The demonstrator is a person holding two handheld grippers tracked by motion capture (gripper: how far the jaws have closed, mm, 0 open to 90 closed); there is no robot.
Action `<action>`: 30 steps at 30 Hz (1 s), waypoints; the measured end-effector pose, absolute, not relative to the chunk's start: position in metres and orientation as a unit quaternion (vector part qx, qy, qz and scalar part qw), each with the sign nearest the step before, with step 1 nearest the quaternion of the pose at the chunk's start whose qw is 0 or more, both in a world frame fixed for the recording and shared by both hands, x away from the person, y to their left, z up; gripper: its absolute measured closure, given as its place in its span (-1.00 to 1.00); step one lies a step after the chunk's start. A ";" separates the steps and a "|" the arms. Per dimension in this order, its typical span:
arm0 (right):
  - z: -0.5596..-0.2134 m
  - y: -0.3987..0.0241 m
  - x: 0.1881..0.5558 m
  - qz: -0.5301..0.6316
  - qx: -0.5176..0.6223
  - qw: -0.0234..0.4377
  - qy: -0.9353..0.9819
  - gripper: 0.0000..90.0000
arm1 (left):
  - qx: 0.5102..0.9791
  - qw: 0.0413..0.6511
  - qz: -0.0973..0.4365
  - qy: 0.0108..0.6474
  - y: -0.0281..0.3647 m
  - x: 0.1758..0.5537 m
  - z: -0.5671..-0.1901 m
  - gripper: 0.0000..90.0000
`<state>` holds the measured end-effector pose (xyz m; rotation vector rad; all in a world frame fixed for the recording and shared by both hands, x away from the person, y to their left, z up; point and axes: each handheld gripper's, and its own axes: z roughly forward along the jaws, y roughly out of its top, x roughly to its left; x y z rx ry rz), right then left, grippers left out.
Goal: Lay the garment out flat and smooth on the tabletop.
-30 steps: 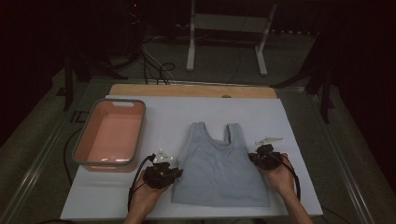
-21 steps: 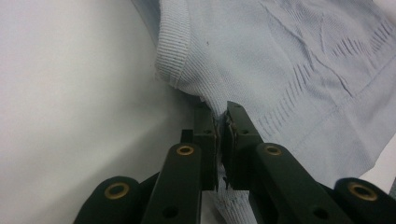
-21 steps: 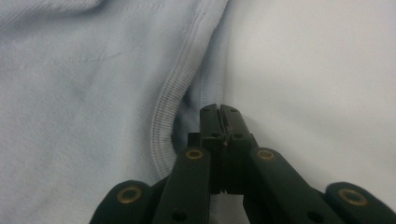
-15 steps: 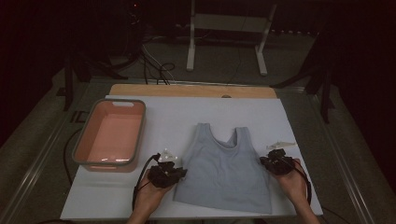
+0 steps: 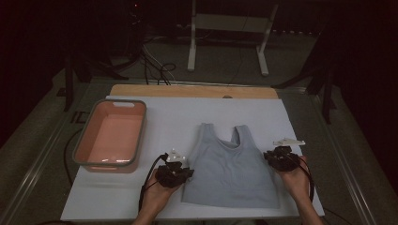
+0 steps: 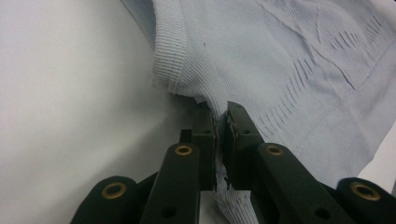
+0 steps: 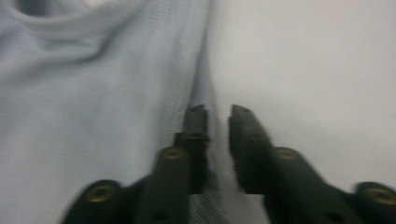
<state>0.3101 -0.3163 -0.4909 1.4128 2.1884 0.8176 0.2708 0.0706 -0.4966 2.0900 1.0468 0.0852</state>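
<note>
A light blue tank top (image 5: 227,171) lies flat on the white tabletop (image 5: 173,117), straps pointing away from me. My left gripper (image 5: 184,171) is at the top's left side, shut on a pinch of the ribbed edge (image 6: 177,70); the cloth is squeezed between its jaws (image 6: 220,114). My right gripper (image 5: 271,158) sits at the top's right side. Its jaws (image 7: 218,114) have just been opening and now stand a little apart. The top's side hem (image 7: 203,79) runs loosely between them along the left jaw, unpinched.
A salmon-pink bin with a grey rim (image 5: 80,145) stands empty at the left of the table. A wooden strip (image 5: 192,90) edges the far side. Beyond it are a white stand (image 5: 225,21) and floor cables (image 5: 157,63).
My right hand has moved to the right along the table, drawing the top's right side outward, and its jaws have parted from the cloth. The left gripper has stayed put, still pinching the edge.
</note>
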 end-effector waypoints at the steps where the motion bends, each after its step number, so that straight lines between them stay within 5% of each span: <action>1: -0.489 -0.317 0.308 0.304 0.504 0.200 0.783 0.50 | 0.821 0.391 0.033 0.414 0.071 0.271 -0.497 0.89; 9: -0.493 -0.316 0.299 0.314 0.501 0.159 0.791 0.31 | 0.818 0.394 0.039 0.418 0.068 0.273 -0.497 0.89; 16: -0.499 -0.317 0.299 0.303 0.505 0.137 0.796 0.80 | 0.814 0.399 0.043 0.419 0.066 0.277 -0.497 0.89; 30: -0.495 -0.328 0.291 0.306 0.522 0.178 0.776 0.84 | 0.809 0.415 0.049 0.413 0.061 0.278 -0.495 0.80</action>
